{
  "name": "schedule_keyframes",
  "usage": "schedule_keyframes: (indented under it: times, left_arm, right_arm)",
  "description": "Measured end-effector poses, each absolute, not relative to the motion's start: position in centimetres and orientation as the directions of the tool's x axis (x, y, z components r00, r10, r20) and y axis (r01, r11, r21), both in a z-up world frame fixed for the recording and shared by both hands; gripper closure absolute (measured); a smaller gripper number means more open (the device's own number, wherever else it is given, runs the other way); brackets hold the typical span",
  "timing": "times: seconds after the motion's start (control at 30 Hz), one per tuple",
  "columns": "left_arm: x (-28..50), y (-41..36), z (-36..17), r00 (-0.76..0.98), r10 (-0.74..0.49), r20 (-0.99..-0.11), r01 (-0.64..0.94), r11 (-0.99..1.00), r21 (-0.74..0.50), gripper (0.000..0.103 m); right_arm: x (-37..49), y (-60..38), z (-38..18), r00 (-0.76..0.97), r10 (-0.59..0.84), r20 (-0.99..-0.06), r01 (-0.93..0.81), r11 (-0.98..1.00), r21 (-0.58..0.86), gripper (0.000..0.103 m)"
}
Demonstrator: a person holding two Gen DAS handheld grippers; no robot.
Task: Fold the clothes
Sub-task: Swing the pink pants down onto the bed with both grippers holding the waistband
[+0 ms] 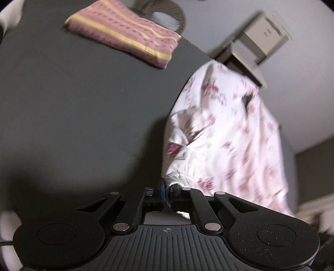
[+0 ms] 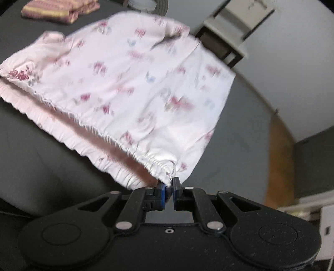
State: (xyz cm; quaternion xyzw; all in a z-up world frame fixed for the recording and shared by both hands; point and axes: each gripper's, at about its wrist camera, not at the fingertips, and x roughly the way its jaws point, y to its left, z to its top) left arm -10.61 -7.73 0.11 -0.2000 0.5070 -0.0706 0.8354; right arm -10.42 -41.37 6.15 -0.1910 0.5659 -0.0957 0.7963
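Observation:
A white garment with pink flowers and an elastic waistband hangs stretched above the dark grey table. My right gripper is shut on one end of the gathered waistband. In the left wrist view the same floral garment hangs at the right, and my left gripper is shut on its gathered edge. The cloth is blurred by motion in both views.
A folded pink cloth with yellow stripes lies at the far side of the table, also seen as the folded pink cloth. Behind it sit a woven basket with a white plate and a pale chair. Wooden floor shows right.

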Motion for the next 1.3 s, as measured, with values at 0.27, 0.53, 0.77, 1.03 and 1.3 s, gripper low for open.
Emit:
schedule_keyframes:
  times: [0.27, 0.53, 0.77, 1.03, 1.3]
  left_arm:
    - [-13.7, -12.3, -1.5, 0.566, -0.18, -0.804, 0.215, 0.974, -0.067, 0.099]
    - [-16.8, -15.8, -0.7, 0.75, -0.057, -0.659, 0.369, 0.863, 0.344, 0.088]
    - [-20.0, -18.0, -0.3, 0.852, -0.033, -0.522, 0.392, 0.701, 0.595, 0.088]
    - [-20.4, -20.7, -1.3, 0.933, -0.036, -0.357, 0.329, 0.481, 0.813, 0.087]
    - [-22.0, -21.8, -2.8, 0.925, -0.086, -0.37, 0.376, 0.339, 0.862, 0.087]
  right_arm:
    - [-9.7, -42.5, 3.9, 0.267, -0.33, -0.906, -0.027, 0.937, -0.349, 0.074]
    - [-8.9, -42.5, 1.9, 0.156, -0.32, -0.935, -0.019, 0.945, -0.326, 0.068]
    - [-8.5, -43.8, 1.4, 0.136, -0.225, -0.965, 0.082, 0.973, -0.215, 0.091]
    - [-8.6, -44.7, 1.5, 0.151, -0.181, -0.972, 0.149, 0.976, -0.159, 0.091]
    - [-7.9, -44.4, 0.8, 0.117, -0.17, -0.978, 0.116, 0.981, -0.157, 0.09]
